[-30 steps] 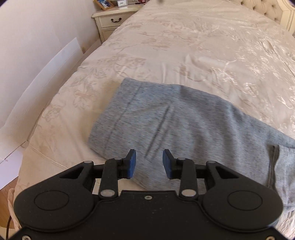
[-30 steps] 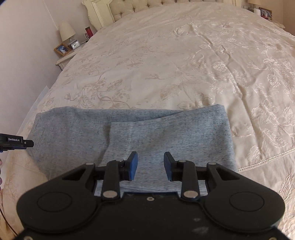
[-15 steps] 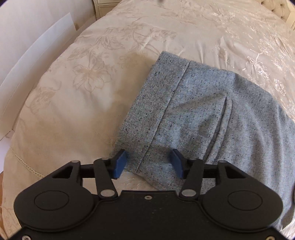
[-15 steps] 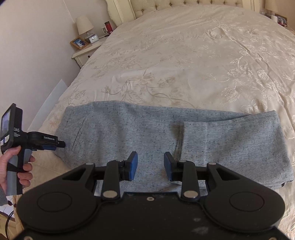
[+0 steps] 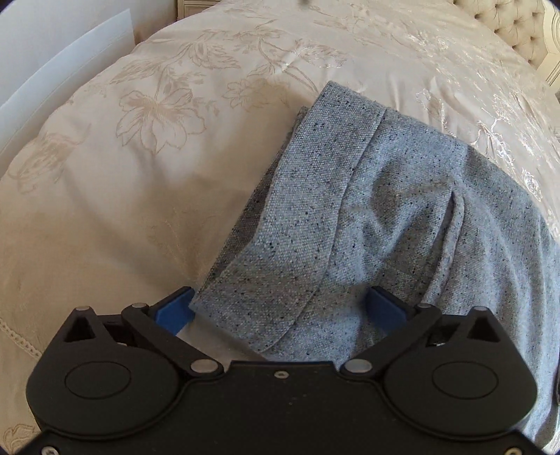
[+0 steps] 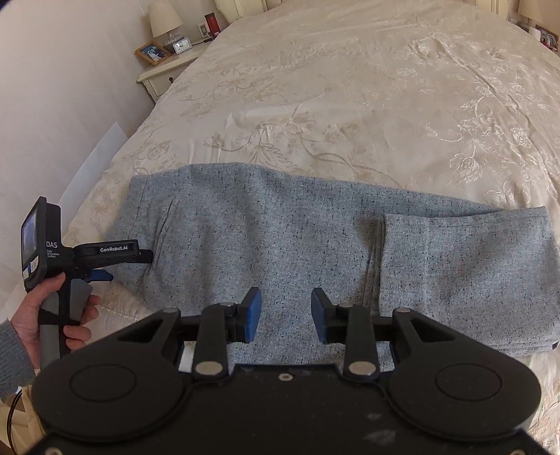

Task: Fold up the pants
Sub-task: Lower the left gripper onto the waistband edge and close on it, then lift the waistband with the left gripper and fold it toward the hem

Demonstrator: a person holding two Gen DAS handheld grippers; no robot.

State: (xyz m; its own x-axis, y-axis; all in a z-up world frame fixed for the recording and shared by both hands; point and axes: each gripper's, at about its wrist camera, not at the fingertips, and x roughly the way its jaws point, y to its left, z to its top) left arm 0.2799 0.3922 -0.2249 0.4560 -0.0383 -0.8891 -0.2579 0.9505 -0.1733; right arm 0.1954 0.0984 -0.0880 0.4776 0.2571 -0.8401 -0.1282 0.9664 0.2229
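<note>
Grey speckled pants (image 6: 287, 245) lie flat across the near part of a cream bedspread (image 6: 350, 105), with one end folded over at the right (image 6: 465, 266). My left gripper (image 5: 280, 308) is open wide, its blue pads on either side of the waistband corner (image 5: 255, 304) at the pants' left end. It also shows in the right wrist view (image 6: 105, 266), held by a hand at the pants' left edge. My right gripper (image 6: 285, 311) is open and empty, hovering over the middle of the pants near their front edge.
A nightstand (image 6: 164, 70) with a lamp, photo frame and clock stands at the far left by the wall. A white board (image 5: 70, 59) leans beside the bed. The tufted headboard (image 5: 507, 28) is at the far end.
My left gripper moved down to the waistband corner and opened wider around it. My right gripper shifted left, from over the folded end to over the middle of the pants.
</note>
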